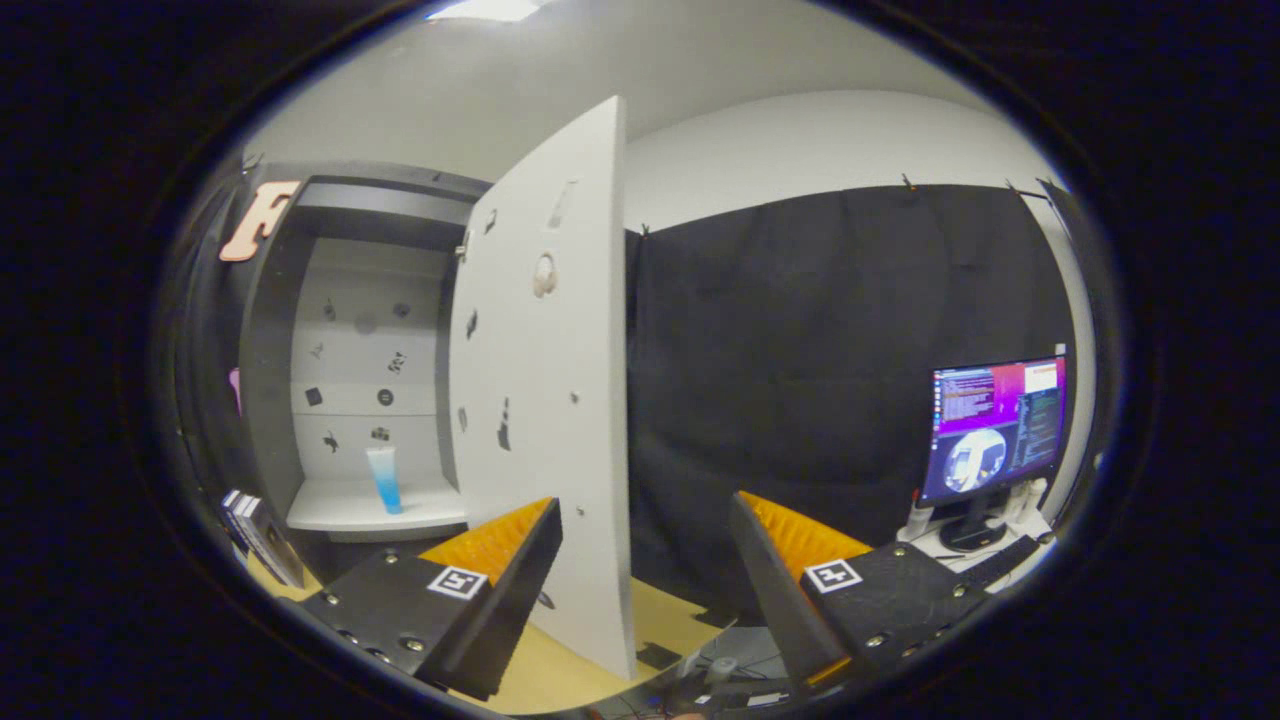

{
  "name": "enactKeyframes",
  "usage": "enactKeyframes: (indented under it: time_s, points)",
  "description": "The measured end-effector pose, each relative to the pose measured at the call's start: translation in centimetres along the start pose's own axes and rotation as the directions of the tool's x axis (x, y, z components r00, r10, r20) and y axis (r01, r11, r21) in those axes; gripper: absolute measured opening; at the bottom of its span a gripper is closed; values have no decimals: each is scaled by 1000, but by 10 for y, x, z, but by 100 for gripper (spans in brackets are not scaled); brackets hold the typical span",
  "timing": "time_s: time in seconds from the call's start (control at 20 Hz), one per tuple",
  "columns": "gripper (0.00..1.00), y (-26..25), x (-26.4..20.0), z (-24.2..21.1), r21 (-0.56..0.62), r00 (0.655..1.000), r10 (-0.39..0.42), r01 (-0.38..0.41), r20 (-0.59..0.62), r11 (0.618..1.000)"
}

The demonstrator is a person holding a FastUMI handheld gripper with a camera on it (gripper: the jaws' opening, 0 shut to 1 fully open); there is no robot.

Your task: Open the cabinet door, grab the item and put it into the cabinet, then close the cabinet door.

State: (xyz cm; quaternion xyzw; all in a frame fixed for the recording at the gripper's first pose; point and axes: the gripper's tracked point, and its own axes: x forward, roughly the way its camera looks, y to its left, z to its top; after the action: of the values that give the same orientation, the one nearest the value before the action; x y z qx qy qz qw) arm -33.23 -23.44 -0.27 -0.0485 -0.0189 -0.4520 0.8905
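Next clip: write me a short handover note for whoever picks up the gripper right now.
Gripper: fingers open, holding nothing; the free edge of the cabinet door stands between them.
Blue-and-white tube: upright on the cabinet shelf, inside the cabinet.
Done: door opened, item placed inside.
Left: swing the door shut.
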Motion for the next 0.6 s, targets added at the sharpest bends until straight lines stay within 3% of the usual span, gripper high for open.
enactKeyframes:
  time_s: [0.3,0.6]
  points:
    - [100,-49,29,-4,8,995,-93,93,-17,996]
    - [100,-52,60,-10,8,996,-80,81,-41,997]
